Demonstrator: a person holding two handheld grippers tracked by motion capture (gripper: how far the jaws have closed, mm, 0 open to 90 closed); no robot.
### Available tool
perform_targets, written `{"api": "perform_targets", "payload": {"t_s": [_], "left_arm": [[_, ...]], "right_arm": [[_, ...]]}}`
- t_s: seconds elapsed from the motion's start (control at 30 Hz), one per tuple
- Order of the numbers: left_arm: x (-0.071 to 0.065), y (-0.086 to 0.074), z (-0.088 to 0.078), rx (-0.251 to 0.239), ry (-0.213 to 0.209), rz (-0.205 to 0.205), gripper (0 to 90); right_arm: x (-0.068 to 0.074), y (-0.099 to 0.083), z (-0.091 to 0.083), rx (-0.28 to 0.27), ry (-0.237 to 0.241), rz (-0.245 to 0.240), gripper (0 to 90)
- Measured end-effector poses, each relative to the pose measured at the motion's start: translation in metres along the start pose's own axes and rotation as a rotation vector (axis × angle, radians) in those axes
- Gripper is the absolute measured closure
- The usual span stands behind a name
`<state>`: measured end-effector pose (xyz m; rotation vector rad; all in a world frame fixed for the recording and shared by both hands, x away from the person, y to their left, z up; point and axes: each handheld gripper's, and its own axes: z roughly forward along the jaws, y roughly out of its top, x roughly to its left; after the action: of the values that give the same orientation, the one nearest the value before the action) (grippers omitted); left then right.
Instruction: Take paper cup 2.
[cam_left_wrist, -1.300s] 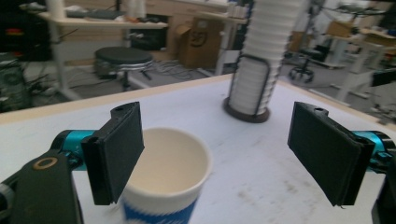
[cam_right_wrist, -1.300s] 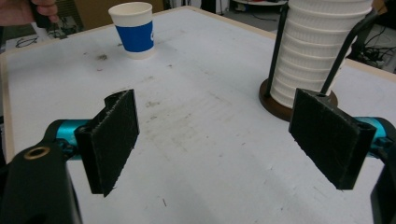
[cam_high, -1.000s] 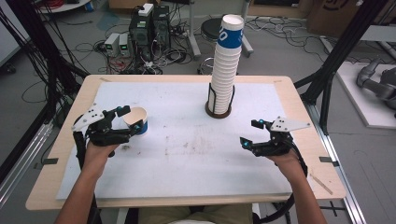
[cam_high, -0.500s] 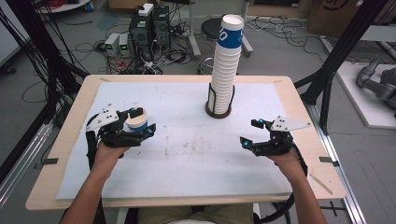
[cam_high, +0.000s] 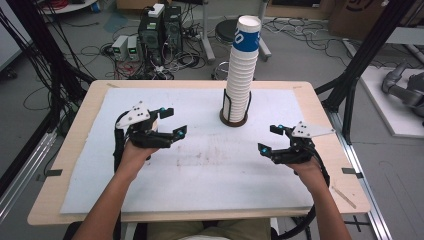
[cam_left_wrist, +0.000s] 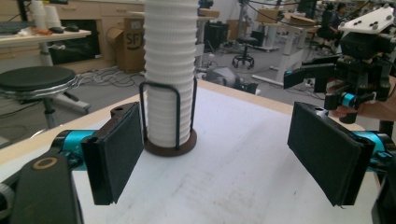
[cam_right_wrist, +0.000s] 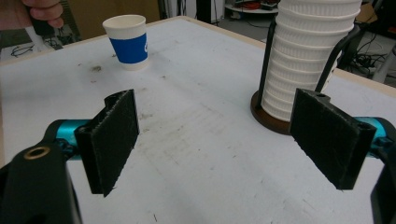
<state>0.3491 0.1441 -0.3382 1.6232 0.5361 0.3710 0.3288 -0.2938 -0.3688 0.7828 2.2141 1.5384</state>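
Note:
A tall stack of white paper cups (cam_high: 242, 70) stands in a black wire holder (cam_high: 234, 119) at the table's far middle, topped by a cup with a blue band. One loose blue-banded cup (cam_right_wrist: 128, 42) stands upright on the white mat at the left. In the high view my left gripper (cam_high: 174, 121) hovers over that cup and covers most of it. Its jaws are open and empty, and they point toward the stack (cam_left_wrist: 170, 70). My right gripper (cam_high: 267, 138) rests at the right, open and empty, with the stack (cam_right_wrist: 308, 60) ahead on its right.
A white mat (cam_high: 215, 170) covers most of the wooden table (cam_high: 325, 115). Black frame posts (cam_high: 360, 60) stand at the table's far right corner. Computers and cables (cam_high: 155, 30) lie on the floor beyond the far edge.
My left gripper has moved right, toward the table's middle, passing over the loose cup, which stays in place. The right gripper has not moved.

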Motion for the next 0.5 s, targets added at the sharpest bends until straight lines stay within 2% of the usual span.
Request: {"api": "perform_targets", "payload": {"t_s": [0.13,0.27,0.37,0.5], "left_arm": [[0.003,0.018,0.017,-0.007,-0.023,0.010,18.2],[0.006,0.037,0.032,-0.021,-0.024,0.032,18.2],[0.010,0.049,0.045,-0.022,-0.037,0.027,18.0],[0.015,0.066,0.065,-0.017,-0.082,0.026,17.5]], "right_arm": [[-0.001,0.000,0.000,0.000,0.003,0.005,16.3],[-0.001,0.000,0.000,-0.003,0.007,0.009,16.3],[-0.002,0.000,-0.001,-0.008,0.011,0.007,16.3],[-0.003,0.000,-0.001,-0.013,0.012,0.012,16.3]]}}
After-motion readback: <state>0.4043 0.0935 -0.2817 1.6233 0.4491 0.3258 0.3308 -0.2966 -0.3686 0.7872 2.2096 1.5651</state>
